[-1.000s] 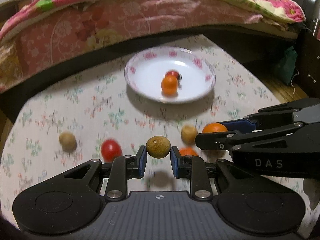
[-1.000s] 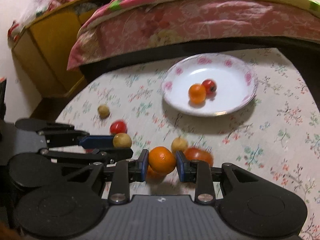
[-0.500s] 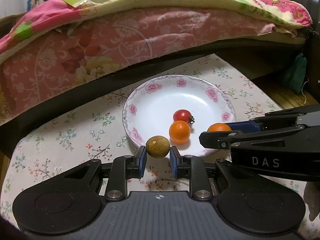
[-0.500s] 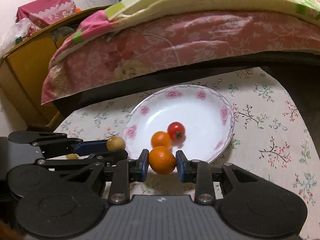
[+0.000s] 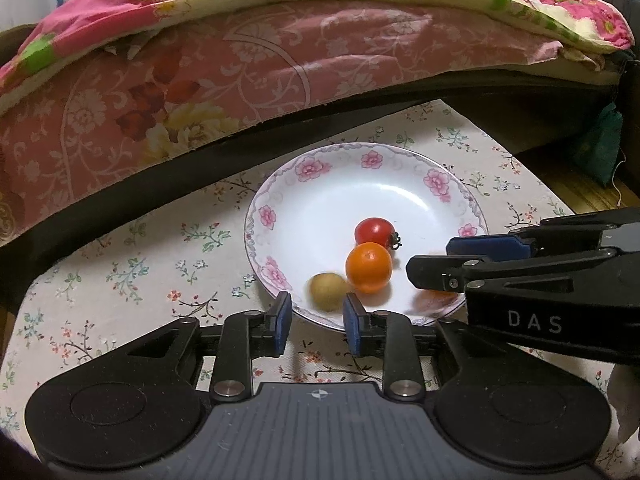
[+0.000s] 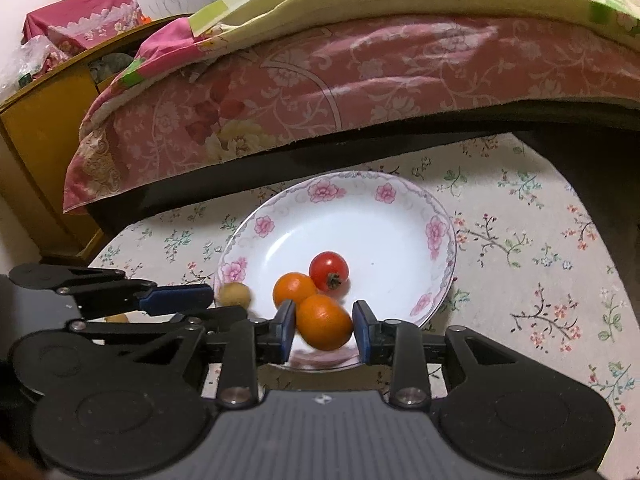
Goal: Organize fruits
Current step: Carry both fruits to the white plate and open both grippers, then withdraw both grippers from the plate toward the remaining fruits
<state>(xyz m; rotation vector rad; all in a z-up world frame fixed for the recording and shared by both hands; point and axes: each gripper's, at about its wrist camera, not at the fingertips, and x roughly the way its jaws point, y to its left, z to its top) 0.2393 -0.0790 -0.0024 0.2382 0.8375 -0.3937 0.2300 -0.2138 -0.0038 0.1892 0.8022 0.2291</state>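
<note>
Because both grippers hang over the plate's (image 5: pixel 256 240) near edge, each fruit drops inside: the left gripper (image 5: pixel 316 322) is opening, its brown fruit (image 5: pixel 328 291) loose and blurred beyond the pads, while the right gripper (image 6: pixel 324 330) is opening around a smooth orange (image 6: pixel 323 322), blurred, apparently slipping free.

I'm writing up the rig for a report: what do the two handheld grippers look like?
Both are alike: the left gripper and right gripper have matte black bodies with a ribbed grey centre panel, round side discs, silver pivot screws and slim black fingers tipped with blue pads. White letters "DAS" mark the side. No cables or sleeves show.
</note>
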